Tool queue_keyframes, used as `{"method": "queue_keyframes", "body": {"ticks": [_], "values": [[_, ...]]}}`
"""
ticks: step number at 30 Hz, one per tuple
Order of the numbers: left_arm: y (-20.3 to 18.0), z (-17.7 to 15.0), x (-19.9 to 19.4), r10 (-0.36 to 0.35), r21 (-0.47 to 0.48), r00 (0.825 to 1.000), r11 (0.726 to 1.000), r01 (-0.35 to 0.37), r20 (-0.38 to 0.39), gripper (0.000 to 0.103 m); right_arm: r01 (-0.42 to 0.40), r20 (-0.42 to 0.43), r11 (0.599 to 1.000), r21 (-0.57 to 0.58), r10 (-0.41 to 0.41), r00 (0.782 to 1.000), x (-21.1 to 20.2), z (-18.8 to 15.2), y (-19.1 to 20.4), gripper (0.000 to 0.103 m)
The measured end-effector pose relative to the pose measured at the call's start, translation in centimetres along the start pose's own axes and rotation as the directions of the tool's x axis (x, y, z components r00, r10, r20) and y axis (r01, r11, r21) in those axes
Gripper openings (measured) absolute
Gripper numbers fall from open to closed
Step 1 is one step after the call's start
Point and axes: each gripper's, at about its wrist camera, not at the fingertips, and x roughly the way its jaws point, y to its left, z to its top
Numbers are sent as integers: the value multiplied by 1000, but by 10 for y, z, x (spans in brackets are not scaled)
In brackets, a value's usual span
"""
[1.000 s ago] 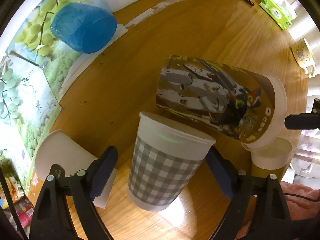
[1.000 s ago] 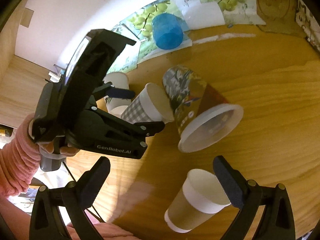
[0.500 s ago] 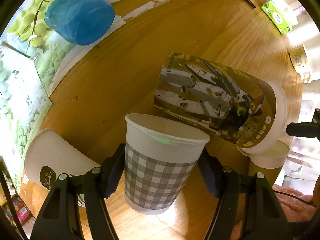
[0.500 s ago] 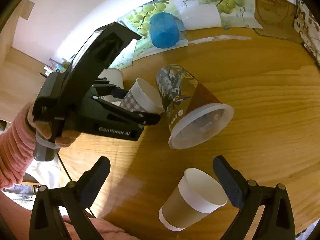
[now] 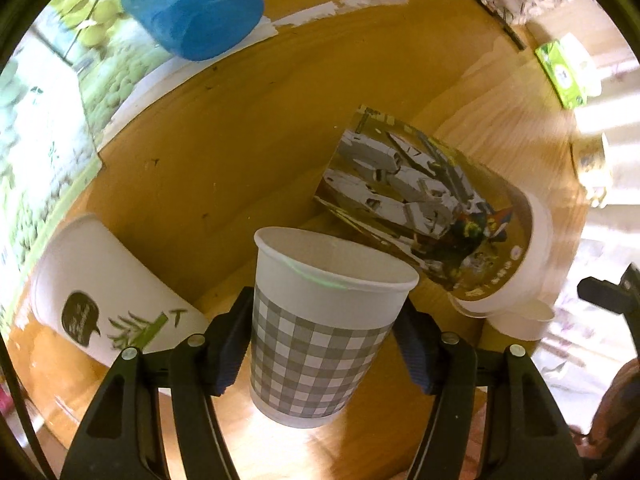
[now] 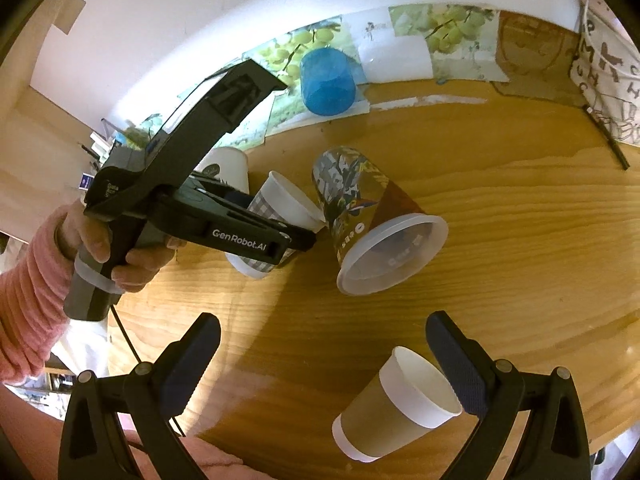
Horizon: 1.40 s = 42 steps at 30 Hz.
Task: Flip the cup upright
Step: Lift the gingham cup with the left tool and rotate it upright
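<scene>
A wooden table (image 6: 500,240) along a white wall carries several paper cups, most lying on their sides. The left gripper (image 5: 324,344) is closed on the checked cup (image 5: 320,336), held mouth-up, apparently just above the table, beside the printed cup (image 5: 432,208); the right gripper (image 6: 320,364) hangs wide open and empty above the brown cup (image 6: 396,404). Too firm a squeeze could crush the thin wall, and a tilted release could tip the cup against its neighbour.

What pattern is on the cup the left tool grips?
Grey-and-white check below a plain white rim band on the cup; clearest in the left wrist view.
</scene>
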Motion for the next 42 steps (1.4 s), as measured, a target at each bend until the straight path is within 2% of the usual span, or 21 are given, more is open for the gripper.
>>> {"method": "queue_keyframes", "body": {"ticks": [5,6,9,16,22,27,36,42], "values": [[12,-6,-7,-24,-57,999,998,26,37,69,11,34,1000,1,-11,999,-9,-2,5,103],[22,-10,-21,-31,-65,999,997,33,41,69,12,44,1000,-2,-12,999,-11,-3,7,103],[33,-21,-30,-36,-103,997,994,43,68,69,11,66,1000,-12,-10,998,-17,-6,12,103],[42,-38,-60,-49,-195,990,978,76,136,69,13,137,999,-37,-8,991,-36,-13,22,103],[35,-57,-72,-27,-240,983,968,71,183,69,3,201,999,-49,7,980,-54,-20,26,103],[12,-83,-81,-6,-278,978,958,65,208,69,-17,228,998,-58,30,973,-66,-26,26,103],[-11,-125,-89,22,-362,967,929,74,255,69,-56,238,993,-106,81,968,-82,-41,24,103],[-32,-152,-86,18,-424,961,899,104,275,69,-90,219,988,-127,117,969,-88,-56,17,103]]}}
